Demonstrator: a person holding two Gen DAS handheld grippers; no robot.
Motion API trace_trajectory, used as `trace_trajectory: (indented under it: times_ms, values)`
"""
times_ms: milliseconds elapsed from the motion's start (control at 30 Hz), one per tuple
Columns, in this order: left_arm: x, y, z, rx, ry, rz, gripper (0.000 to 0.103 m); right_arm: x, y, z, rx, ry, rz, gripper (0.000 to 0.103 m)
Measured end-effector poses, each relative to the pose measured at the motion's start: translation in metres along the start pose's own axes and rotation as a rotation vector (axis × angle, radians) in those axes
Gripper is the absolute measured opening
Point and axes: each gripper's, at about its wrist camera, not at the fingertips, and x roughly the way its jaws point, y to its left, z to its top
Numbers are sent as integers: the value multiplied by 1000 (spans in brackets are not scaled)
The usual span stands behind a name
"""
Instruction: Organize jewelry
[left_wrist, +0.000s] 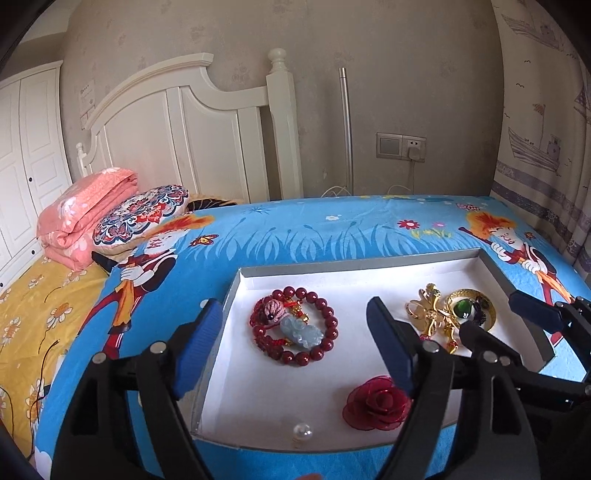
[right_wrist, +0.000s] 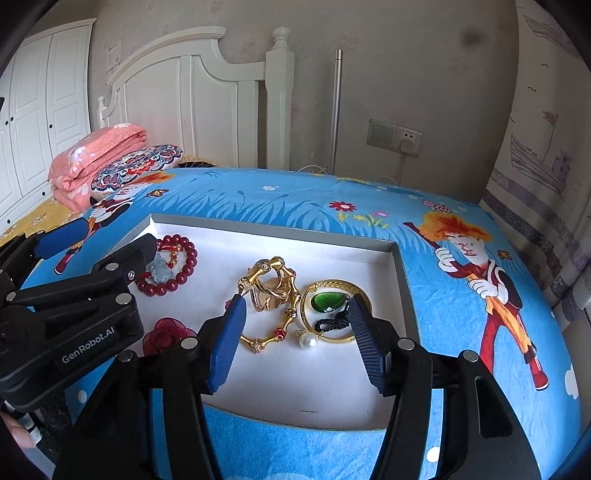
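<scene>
Nearest, the left tool (left_wrist: 295, 339) and right tool (right_wrist: 297, 336) both stand apart, empty, angled down over the white tray (left_wrist: 369, 273) on the bed (left_wrist: 295, 229). A loose pearl (left_wrist: 302, 431) shows only in the left view. The right tool's arm partly hides the gold jewelry (left_wrist: 428, 314); the red bead bracelet (left_wrist: 317, 325) lies farther left.
</scene>
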Motion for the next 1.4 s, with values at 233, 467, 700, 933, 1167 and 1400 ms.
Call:
trace_trajectory:
  times_ms: [233, 467, 700, 933, 1167, 1400]
  values:
    - [-12, 10, -1, -2, -20, 1, 98, -6, 0, 1, 7, 28, 2, 64]
    - [-20, 21, -10, -24, 14, 9, 98, -24, -7, -6, 44, 31, -5, 74]
    - [-42, 25, -26, -68, 28, -14, 98, -50, -7, -16, 32, 42, 4, 83]
    - [-70, 22, -35, -71, 15, -33, 98, -79, -15, -18, 49, 28, 6, 84]
    - [-87, 9, -36, -37, -19, -25, 98, -79, -22, -25, 61, 32, -12, 84]
    - [-84, 9, -36, -45, -7, -28, 98, -78, -23, -26, 65, 30, -8, 84]
